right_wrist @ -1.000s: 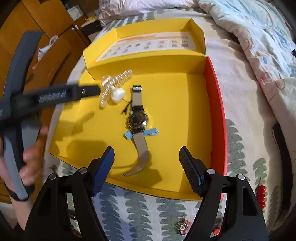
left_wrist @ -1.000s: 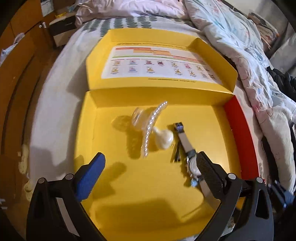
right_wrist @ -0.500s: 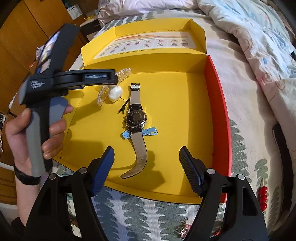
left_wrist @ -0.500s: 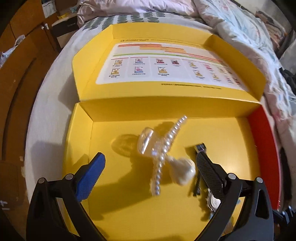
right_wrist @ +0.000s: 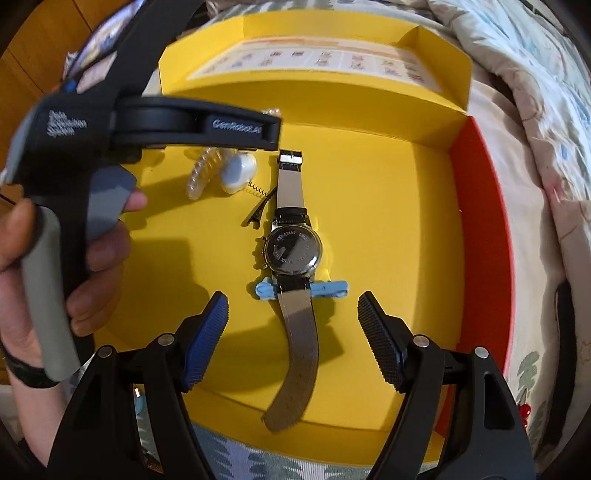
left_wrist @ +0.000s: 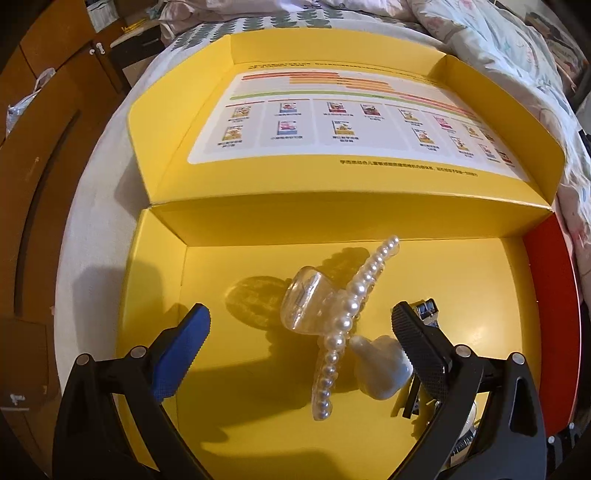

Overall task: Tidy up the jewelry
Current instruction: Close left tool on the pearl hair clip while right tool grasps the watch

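Pearl hair clip (left_wrist: 343, 321) lies slanted between the wide-open fingers of the left hand-held gripper (left_wrist: 299, 343), nearer than the open, empty right hand-held gripper (right_wrist: 293, 339) over the watch (right_wrist: 293, 254).

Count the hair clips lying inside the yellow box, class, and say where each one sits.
3: a pearl claw clip towards the box's back left, a slim black clip beside the watch, and a blue clip under the watch strap. Others may be hidden.

Home bedroom, patterned bed cover (right_wrist: 236, 459), rumpled quilt (left_wrist: 509, 55), pillow (left_wrist: 192, 14), wooden cabinets (left_wrist: 55, 74) alongside
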Available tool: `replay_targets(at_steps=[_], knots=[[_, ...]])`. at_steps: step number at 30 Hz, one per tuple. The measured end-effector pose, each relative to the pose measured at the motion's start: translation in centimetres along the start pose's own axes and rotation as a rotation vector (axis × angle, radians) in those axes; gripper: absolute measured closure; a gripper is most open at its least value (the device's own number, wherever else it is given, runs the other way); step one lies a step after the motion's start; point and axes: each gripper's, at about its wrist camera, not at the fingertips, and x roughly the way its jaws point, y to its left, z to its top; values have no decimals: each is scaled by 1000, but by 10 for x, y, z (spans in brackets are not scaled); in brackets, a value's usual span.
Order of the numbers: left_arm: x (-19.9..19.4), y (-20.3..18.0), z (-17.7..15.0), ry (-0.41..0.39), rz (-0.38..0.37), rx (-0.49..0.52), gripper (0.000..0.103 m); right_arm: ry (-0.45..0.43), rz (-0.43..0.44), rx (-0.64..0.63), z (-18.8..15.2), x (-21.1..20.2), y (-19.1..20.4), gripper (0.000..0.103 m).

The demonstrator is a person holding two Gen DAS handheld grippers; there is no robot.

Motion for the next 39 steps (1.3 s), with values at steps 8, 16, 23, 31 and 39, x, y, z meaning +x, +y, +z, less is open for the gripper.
replay_targets(at_steps=[8,16,23,31,39], knots=[[16,2,7,35,-12,-5,6,33,-50,-34,18,19,7,28],[25,5,9,46,32,1,6,61,-46,-29,34,35,7,28],[23,3,10,41,-3,6,22,42,-68,-22,38,36,8,31],[15,-2,12,35,-44,16,57,35,-111,-17,30,31,14,60],[11,3,7,32,-35,18,58,31,-57,21,30,22,10,61]])
